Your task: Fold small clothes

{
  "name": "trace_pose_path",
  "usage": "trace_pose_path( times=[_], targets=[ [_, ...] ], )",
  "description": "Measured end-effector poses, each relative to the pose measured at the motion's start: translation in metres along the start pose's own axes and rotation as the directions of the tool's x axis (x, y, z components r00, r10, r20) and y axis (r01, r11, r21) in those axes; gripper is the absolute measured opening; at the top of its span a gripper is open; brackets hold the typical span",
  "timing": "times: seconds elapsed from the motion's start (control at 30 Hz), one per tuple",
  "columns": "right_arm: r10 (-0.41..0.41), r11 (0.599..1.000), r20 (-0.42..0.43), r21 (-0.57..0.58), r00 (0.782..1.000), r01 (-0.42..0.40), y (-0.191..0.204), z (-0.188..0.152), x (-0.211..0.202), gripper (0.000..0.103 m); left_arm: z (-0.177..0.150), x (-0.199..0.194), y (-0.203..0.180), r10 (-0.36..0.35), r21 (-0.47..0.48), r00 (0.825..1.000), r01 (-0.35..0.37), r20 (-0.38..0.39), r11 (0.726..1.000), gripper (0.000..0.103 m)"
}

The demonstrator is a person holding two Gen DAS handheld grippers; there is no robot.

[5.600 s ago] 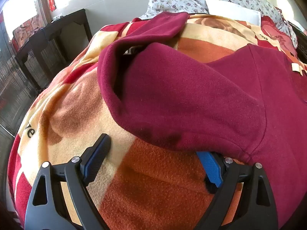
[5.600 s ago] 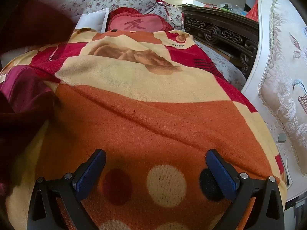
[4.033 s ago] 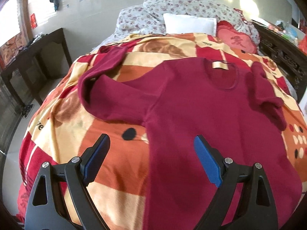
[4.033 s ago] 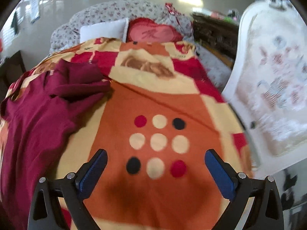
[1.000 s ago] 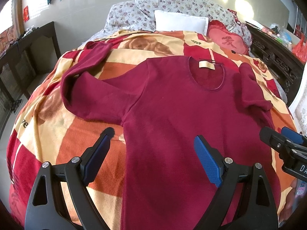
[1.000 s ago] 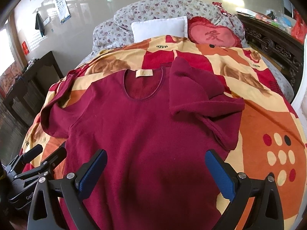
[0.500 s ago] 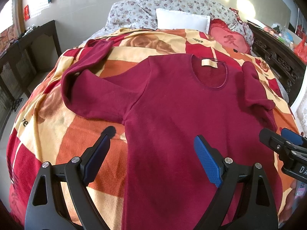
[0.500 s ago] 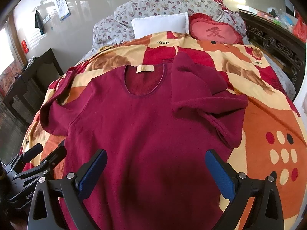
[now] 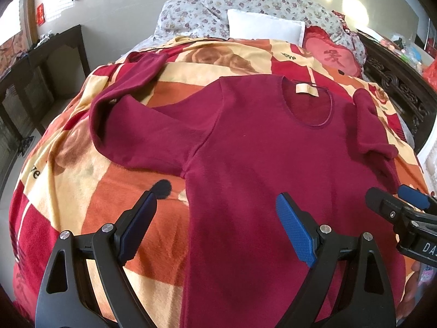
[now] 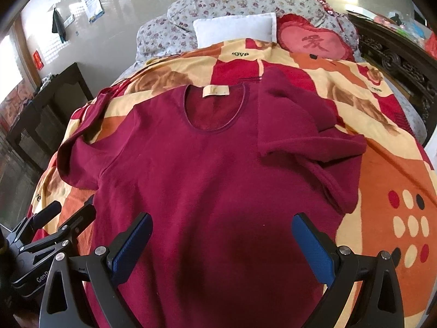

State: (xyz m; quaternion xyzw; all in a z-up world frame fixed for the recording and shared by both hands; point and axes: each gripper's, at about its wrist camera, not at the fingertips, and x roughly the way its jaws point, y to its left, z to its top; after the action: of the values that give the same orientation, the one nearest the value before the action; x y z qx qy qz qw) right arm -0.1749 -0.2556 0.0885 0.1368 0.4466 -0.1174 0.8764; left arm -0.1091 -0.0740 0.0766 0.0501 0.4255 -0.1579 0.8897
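Fingers (image 9: 142, 218) of the left gripper (image 9: 215, 218) stand wide apart with nothing between them, above the lower left part of a maroon long-sleeved top (image 9: 259, 164). From the left wrist view, the top lies flat, front up, on a bed covered by an orange, red and cream patterned blanket (image 9: 68, 164). Its left sleeve (image 9: 128, 104) runs out toward the head of the bed and bends back on itself. A beige neck label (image 9: 306, 90) shows inside the collar. The right gripper (image 9: 404, 205) enters at the right edge, above the hem area. A white pillow (image 9: 265, 26) and a red heart cushion (image 9: 333, 54) sit at the head of the bed.

From the right wrist view, the right gripper (image 10: 221, 240) has its fingers (image 10: 314, 240) spread wide and empty over the top's (image 10: 204, 177) lower body. The right sleeve (image 10: 308, 136) is folded in over the chest, its cuff near the blanket's (image 10: 382, 177) dotted patch. The left gripper (image 10: 60, 218) shows at the lower left, beside the top's edge.
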Motion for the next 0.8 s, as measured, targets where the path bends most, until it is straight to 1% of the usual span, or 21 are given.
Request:
trace_pose_path(
  times=[0.6,0.8],
  targets=[
    [0.019,1.0,-0.049,-0.02,0.999,-0.02,0.013,0.008,0.031,0.101,0.004,0.024,0.016,0.016,-0.03,0.999,-0.017,-0.038,0.999,0.089],
    [0.027,0.999,-0.059,-0.033,0.998,-0.029,0.021,0.011,0.04,0.101,0.01,0.026,0.029,0.033,-0.042,0.999,-0.034,-0.031,0.999,0.089]
  ],
)
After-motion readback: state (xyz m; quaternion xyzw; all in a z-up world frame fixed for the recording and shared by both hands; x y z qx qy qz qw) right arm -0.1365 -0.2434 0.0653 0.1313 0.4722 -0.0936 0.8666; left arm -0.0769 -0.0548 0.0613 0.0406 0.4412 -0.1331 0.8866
